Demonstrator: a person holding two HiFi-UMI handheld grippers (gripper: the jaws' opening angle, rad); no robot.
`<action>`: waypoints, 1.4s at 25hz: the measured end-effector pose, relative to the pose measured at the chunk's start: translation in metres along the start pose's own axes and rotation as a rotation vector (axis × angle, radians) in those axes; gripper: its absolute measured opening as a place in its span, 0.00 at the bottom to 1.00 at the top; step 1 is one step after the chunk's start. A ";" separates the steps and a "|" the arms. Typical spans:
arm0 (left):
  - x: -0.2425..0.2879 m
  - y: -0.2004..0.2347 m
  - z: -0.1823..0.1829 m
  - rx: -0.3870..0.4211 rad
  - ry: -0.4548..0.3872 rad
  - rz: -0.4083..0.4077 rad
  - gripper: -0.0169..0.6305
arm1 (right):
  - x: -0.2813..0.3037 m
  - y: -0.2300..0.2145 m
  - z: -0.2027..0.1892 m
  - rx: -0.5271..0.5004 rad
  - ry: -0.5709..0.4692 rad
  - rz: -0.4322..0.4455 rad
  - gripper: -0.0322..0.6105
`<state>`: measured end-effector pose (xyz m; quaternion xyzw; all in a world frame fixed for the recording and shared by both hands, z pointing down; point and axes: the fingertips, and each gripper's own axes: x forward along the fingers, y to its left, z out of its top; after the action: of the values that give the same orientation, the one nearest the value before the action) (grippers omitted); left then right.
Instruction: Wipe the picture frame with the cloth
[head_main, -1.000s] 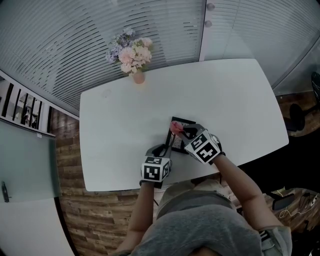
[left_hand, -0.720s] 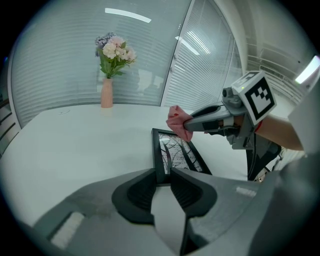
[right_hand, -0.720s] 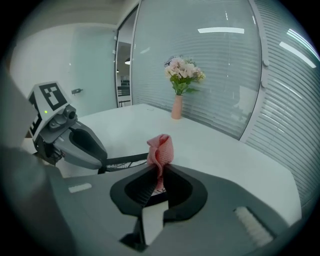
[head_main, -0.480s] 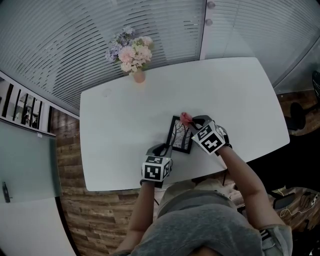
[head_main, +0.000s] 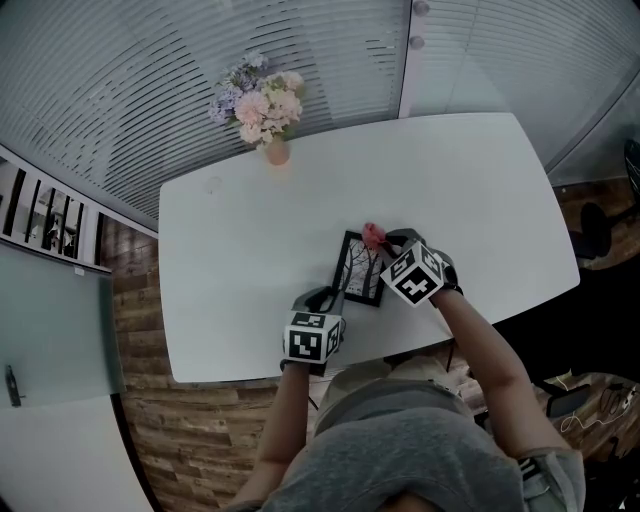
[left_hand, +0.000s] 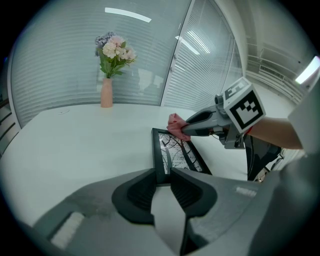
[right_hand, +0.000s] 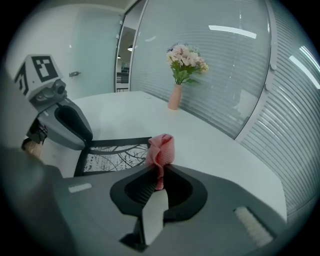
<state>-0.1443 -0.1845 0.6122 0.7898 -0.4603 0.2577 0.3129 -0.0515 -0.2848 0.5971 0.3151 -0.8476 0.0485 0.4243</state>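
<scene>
Cloth (head_main: 373, 236), pinched by right gripper (head_main: 384, 247), has slid across picture frame (head_main: 358, 272).

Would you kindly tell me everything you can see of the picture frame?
The picture frame is a slim black rectangle around a black-and-white print of bare branches. It lies flat on the white table, near the person's edge. The left hand-held gripper pinches its near edge, and the pink cloth, held in the right hand-held gripper, meets its far right corner.
</scene>
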 end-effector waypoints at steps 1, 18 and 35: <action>0.000 0.000 0.000 -0.001 0.000 0.000 0.15 | 0.000 0.000 0.000 0.000 0.001 0.001 0.11; 0.000 -0.001 0.000 -0.008 -0.007 0.009 0.15 | -0.006 0.036 -0.006 -0.019 0.015 0.096 0.11; 0.000 0.000 0.000 -0.015 -0.015 0.054 0.15 | -0.023 0.083 -0.013 -0.020 -0.008 0.199 0.11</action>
<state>-0.1443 -0.1841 0.6120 0.7767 -0.4856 0.2568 0.3083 -0.0799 -0.2028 0.6034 0.2254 -0.8768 0.0808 0.4170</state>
